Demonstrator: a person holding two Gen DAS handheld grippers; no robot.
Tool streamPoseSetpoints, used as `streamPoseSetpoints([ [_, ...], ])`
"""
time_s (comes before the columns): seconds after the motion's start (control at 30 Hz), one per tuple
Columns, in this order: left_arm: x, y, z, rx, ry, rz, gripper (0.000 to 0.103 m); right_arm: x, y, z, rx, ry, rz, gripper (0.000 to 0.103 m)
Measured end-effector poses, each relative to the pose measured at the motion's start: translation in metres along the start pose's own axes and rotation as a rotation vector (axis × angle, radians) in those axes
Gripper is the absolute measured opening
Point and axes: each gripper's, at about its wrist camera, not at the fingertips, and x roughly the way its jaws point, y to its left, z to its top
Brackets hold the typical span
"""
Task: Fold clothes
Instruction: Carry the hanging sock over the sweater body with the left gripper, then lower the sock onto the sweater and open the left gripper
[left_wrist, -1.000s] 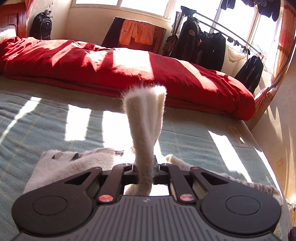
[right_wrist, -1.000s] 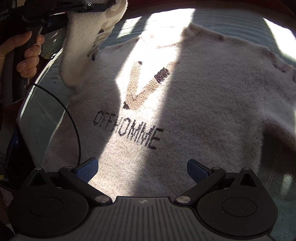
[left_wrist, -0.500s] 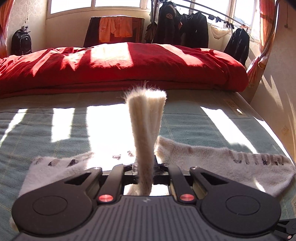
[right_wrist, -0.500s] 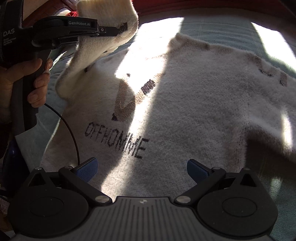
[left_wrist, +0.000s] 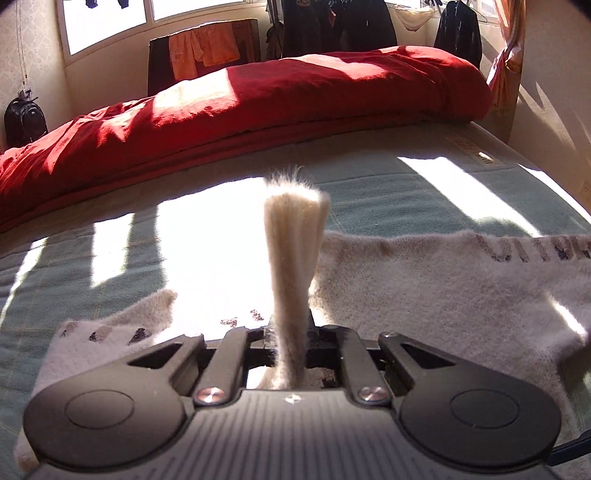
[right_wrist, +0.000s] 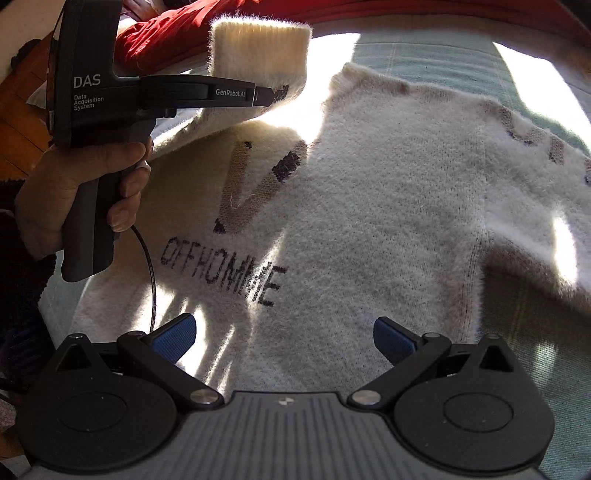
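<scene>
My left gripper (right_wrist: 275, 96) pinches the cream sweater's (right_wrist: 369, 206) sleeve cuff (left_wrist: 295, 236) lifted above its chest lettering, while my right gripper (right_wrist: 284, 336) hovers wide and empty over the hem, sweater flat on the green bedspread (left_wrist: 424, 192).

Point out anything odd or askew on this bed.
Nothing looks damaged. The cream sweater lies flat on the bed, except one sleeve cuff, lifted by the shut left gripper. The red quilt is bunched along the far side.
</scene>
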Motion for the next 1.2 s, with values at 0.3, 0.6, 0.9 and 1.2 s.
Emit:
streamPoseSetpoints([
  [0.3, 0.008, -0.014, -0.003, 0.077, 0.023, 0.004, 0.017, 0.001, -0.004, -0.004, 0.016, 0.005, -0.024, 0.103],
  [0.6, -0.015, -0.018, -0.001, 0.146, 0.009, -0.086, 0.037, 0.004, 0.002, -0.002, 0.017, -0.019, -0.044, 0.103],
  [0.9, -0.038, 0.005, -0.005, 0.208, -0.012, -0.058, 0.055, -0.002, 0.002, -0.004, 0.056, -0.052, -0.068, 0.103],
  [1.2, -0.058, 0.053, -0.026, 0.185, 0.049, 0.053, 0.060, 0.000, 0.018, 0.005, 0.052, -0.075, -0.073, 0.103],
])
